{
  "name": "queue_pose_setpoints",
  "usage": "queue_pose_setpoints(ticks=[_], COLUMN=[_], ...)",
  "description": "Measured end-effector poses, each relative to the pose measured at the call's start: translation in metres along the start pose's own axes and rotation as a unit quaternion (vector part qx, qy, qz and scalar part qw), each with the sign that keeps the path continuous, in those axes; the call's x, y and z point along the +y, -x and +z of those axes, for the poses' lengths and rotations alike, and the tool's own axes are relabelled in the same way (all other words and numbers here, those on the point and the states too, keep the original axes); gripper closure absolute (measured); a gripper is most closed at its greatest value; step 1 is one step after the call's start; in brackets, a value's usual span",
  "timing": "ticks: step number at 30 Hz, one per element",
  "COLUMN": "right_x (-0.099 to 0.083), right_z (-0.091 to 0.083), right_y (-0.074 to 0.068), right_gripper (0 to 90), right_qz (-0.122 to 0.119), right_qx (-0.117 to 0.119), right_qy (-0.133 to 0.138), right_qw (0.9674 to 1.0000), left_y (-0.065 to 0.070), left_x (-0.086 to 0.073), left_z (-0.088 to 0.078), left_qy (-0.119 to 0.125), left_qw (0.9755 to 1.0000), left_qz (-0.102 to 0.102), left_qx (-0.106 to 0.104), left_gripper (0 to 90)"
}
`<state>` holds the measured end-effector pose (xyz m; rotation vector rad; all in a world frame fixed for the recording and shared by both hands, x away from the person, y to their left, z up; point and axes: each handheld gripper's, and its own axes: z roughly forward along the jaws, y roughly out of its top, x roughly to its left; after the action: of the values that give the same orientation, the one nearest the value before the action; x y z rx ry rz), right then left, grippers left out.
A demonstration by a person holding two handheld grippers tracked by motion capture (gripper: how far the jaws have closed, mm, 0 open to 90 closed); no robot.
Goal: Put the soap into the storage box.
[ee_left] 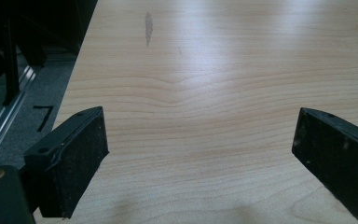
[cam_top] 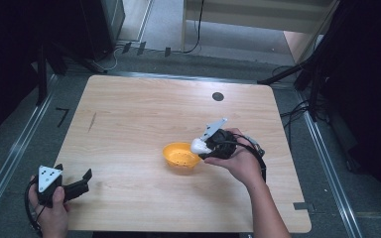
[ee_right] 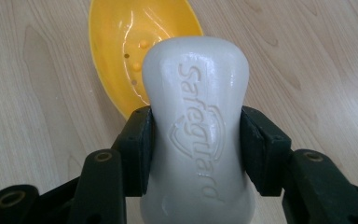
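Wooden table: one soap bar, one dish.

The right hand-held gripper is clamping a white bar of soap across its narrow waist, both black jaws pressing its sides; the embossed word "Safeguard" is running along its face; just beyond the soap's far end a yellow dish with small holes is sitting on the wooden table.
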<state>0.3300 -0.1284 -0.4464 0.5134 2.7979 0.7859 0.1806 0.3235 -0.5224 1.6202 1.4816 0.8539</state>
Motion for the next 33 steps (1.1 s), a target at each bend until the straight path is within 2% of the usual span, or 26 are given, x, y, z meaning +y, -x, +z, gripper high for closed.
queue_pose_setpoints(ticks=[2, 9, 20, 33], right_x=[0.004, 0.012, 0.032, 0.043], right_z=[0.003, 0.009, 0.021, 0.037], right_y=[-0.001, -0.004, -0.008, -0.012], right_gripper=[50.2, 50.2, 50.2, 50.2], right_qz=[-0.009, -0.015, -0.042, -0.056], right_qx=[0.003, 0.01, 0.022, 0.038], right_qy=[-0.002, -0.002, -0.005, -0.011], right_qw=[1.0, 0.9998, 0.9989, 0.9976], left_y=[0.0, 0.0, 0.001, 0.001], left_x=[0.0, 0.0, 0.0, 0.0], left_z=[0.0, 0.0, 0.0, 0.0], left_qy=[0.0, 0.0, 0.0, 0.001], left_qw=[1.0, 1.0, 1.0, 1.0], left_qz=[0.0, 0.0, 0.004, 0.005], left_qx=[-0.001, -0.001, 0.0, 0.0], left_gripper=[3.8, 3.8, 3.8, 3.7])
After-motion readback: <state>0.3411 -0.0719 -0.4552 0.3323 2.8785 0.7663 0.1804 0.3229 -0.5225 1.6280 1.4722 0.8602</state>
